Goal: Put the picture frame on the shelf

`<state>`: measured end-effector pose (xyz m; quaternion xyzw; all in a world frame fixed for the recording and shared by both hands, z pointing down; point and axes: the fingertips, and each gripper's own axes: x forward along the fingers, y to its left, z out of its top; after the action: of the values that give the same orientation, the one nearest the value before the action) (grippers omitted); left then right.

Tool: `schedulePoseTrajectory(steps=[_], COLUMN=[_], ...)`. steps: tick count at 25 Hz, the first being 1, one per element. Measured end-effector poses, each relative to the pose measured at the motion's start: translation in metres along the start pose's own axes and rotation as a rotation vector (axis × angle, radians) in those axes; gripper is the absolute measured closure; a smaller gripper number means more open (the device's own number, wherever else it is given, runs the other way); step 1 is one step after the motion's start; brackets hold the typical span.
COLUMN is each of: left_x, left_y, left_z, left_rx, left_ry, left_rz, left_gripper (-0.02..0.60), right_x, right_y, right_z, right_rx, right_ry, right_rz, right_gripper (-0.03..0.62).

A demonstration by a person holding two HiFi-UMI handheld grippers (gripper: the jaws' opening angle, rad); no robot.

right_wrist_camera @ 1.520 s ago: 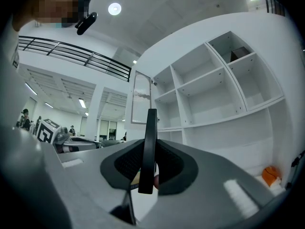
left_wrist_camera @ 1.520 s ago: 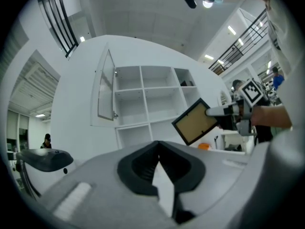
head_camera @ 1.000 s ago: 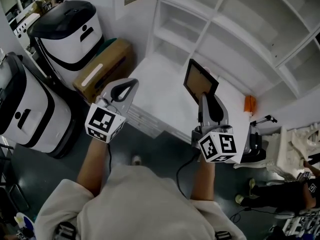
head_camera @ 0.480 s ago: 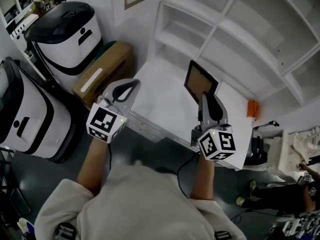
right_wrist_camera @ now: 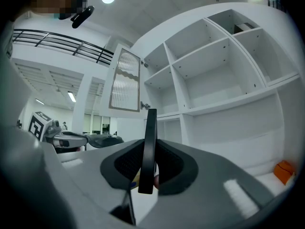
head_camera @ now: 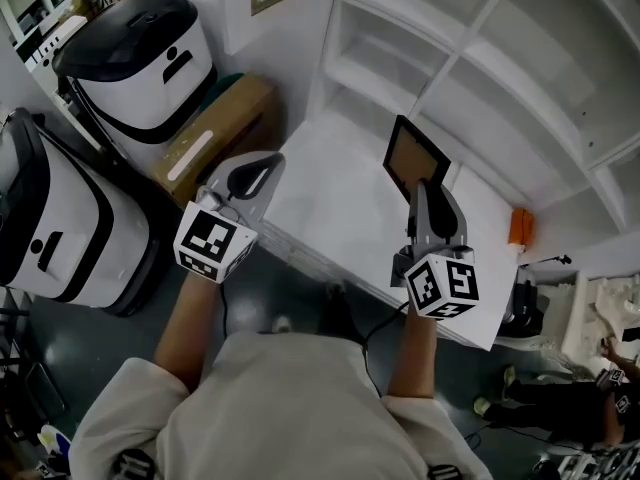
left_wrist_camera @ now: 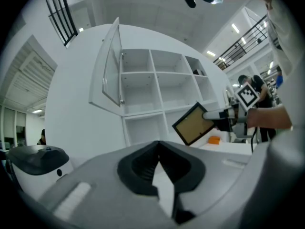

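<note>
The picture frame [head_camera: 413, 161] is black with a tan panel, and my right gripper [head_camera: 422, 192] is shut on its lower edge. It hangs upright above the white table [head_camera: 320, 203], in front of the white shelf unit [head_camera: 470, 58]. In the right gripper view the frame [right_wrist_camera: 150, 142] shows edge-on between the pads, with empty shelf compartments [right_wrist_camera: 214, 66] ahead. My left gripper [head_camera: 266, 164] hovers over the table's left edge, shut and holding nothing. From the left gripper view I see the frame [left_wrist_camera: 193, 124] off to the right, before the shelf [left_wrist_camera: 157, 85].
Two white-and-black machines [head_camera: 140, 48] [head_camera: 50, 208] stand on the floor at left, with a cardboard box [head_camera: 210, 133] between them and the table. An orange object [head_camera: 520, 226] lies at the table's far right end. A glass cabinet door [left_wrist_camera: 112, 66] hangs open.
My right gripper with the frame has drifted slightly right and toward the shelf. The left gripper has barely moved.
</note>
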<state>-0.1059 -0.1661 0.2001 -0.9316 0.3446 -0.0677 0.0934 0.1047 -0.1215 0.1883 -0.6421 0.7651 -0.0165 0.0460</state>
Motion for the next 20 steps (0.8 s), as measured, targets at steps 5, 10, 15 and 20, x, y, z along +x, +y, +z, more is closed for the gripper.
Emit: schedulePoseTrajectory(steps=[5, 10, 15, 20], left_x=[0.027, 0.055, 0.077, 0.089], left_y=[0.009, 0.018, 0.037, 0.056], left_z=[-0.010, -0.030, -0.048, -0.072], left_rx=[-0.006, 0.001, -0.009, -0.015], left_ry=[0.023, 0.066, 0.080, 0.099], left_rz=[0.021, 0.030, 0.072, 0.107], left_gripper=[0.578, 0.578, 0.578, 0.578], right_x=[0.025, 0.050, 0.076, 0.101], right_y=[-0.008, -0.025, -0.040, -0.049], right_z=[-0.012, -0.031, -0.058, -0.086], right_rx=[-0.009, 0.004, 0.023, 0.002], right_ry=[0.010, 0.024, 0.053, 0.079], right_rz=[0.044, 0.053, 0.060, 0.060], right_gripper=[0.519, 0.519, 0.519, 0.519])
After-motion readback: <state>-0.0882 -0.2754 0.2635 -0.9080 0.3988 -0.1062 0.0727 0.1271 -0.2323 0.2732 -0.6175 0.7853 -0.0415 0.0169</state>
